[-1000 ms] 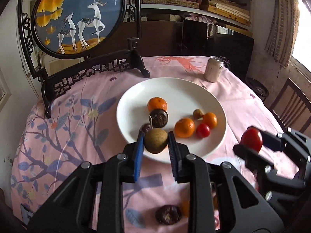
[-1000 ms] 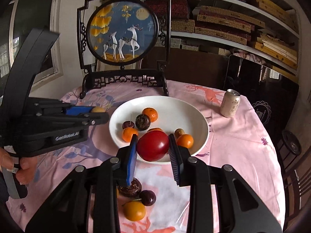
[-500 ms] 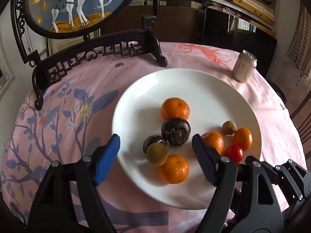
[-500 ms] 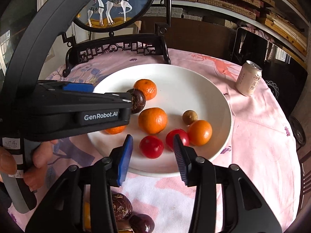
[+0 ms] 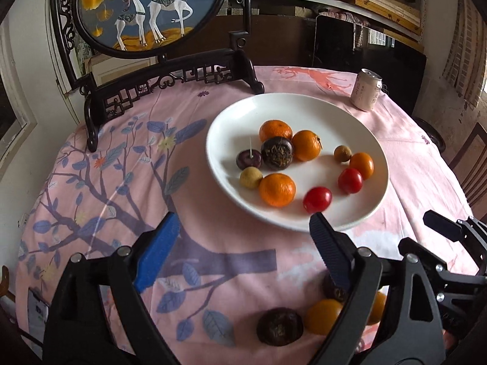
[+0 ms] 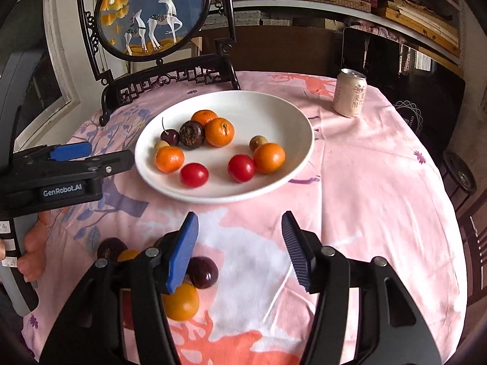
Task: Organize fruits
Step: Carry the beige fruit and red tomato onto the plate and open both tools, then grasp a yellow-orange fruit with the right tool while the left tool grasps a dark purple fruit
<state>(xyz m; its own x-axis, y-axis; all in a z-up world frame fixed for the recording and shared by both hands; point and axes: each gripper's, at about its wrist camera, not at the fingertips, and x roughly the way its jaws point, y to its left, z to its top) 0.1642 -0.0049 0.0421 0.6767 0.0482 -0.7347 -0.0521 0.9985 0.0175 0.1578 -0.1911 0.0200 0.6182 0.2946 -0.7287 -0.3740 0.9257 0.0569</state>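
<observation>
Both grippers are held above the pink tablecloth [image 6: 380,182], short of the white plate [image 6: 274,106]. The left gripper [image 5: 243,243] is spread wide with nothing between its fingers; the same is noted for the right gripper [image 6: 240,237], whose blue pads are well apart and empty.

On the plate, the following are recorded in the right wrist view: two red tomatoes [image 6: 194,175] side by side toward the near rim, one mandarin [image 6: 169,159] just left of them, another orange fruit [image 6: 269,158] touching the right-hand tomato, and a small brown longan [image 6: 258,143] just behind it. A dark round fruit [image 6: 191,134] is flanked by a cherry [image 6: 169,136] and two further oranges [image 6: 219,132]. A pale longan [image 5: 250,177] is seen in the left wrist view, touching the near mandarin.

Off the plate, near the grippers, a dark plum-like fruit [image 6: 202,272], an orange fruit [image 6: 182,302] and a wrinkled dark fruit [image 5: 279,326] lie on the cloth; others are partly hidden behind the fingers, so their count cannot be fixed.

A drink can [image 6: 349,92] stands upright beyond the plate, and a framed deer screen [image 6: 152,15] stands at the far edge.
</observation>
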